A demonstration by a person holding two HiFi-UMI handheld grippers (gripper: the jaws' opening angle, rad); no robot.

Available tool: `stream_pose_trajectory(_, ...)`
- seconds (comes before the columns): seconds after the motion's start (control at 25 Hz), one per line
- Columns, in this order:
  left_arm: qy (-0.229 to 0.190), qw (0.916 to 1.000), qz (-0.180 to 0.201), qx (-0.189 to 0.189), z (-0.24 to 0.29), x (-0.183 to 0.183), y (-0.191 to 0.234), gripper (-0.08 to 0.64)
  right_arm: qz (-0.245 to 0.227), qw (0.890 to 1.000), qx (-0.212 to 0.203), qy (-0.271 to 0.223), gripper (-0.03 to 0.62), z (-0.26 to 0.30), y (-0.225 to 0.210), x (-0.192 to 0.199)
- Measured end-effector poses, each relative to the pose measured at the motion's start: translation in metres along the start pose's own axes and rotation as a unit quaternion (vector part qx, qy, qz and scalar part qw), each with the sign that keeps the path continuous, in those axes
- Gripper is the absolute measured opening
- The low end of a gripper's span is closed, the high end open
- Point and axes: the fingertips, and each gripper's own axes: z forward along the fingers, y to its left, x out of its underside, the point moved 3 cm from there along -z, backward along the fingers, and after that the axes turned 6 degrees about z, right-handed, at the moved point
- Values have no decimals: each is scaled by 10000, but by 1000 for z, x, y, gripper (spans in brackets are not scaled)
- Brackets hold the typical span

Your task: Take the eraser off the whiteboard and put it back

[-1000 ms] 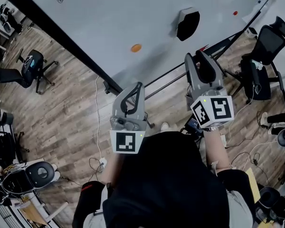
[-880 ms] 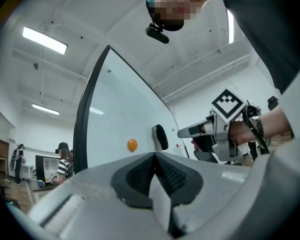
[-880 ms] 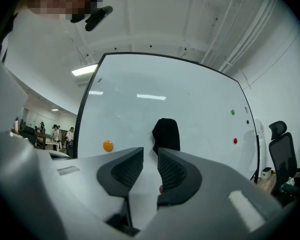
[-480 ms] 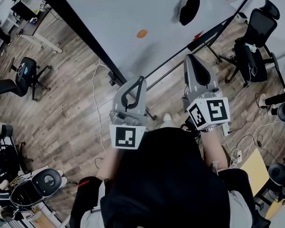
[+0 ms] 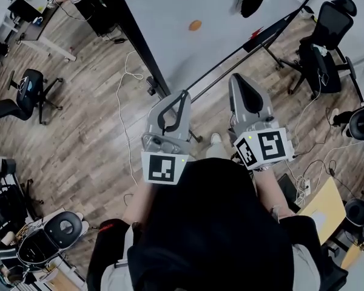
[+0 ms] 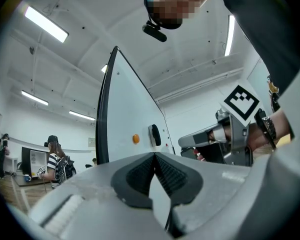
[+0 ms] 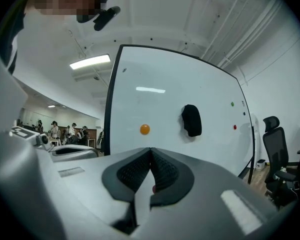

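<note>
Eraser (image 7: 191, 120) stuck on whiteboard (image 5: 170, 17), right of orange magnet (image 7: 145, 129), well apart from both grippers. Left gripper (image 5: 182, 94) and right gripper (image 5: 236, 77): jaws pressed together, apparently empty.

Head view looks down; both gripper views face the whiteboard (image 7: 160, 109).

The eraser (image 7: 191, 120) was a black, rounded oblong, standing upright and clinging flat to the face of the whiteboard (image 7: 155, 104), a little right of the middle and about halfway up. The whiteboard itself was a big white panel in a dark frame, standing upright on the wooden floor.
</note>
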Motion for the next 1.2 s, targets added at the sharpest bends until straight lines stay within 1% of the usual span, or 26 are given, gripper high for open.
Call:
stream_pose_trajectory(0.36, 81, 9999, -61, 111, -26, 14, 6, 3, -33, 9995, -87, 305, 2, -8, 42, 37)
stream_pose_trajectory(0.52, 113, 9998, -106, 112, -37, 17, 7, 2, -76, 9990, -215, 385, 2, -12, 59, 49)
stream_pose_trajectory(0.72, 79, 9999, -94, 90, -49, 16, 9, 3, -151, 9987, -330, 368, 2, -17, 77, 55)
stream_pose_trajectory(0.84, 86, 9999, -40, 93, -55, 18, 11, 3, -142, 9987, -339, 363, 2, -20, 85, 58)
stream_pose_trajectory(1.2, 35, 9999, -122, 114, -65, 17, 9, 3, -136, 9988, -321, 332, 2, -30, 96, 62)
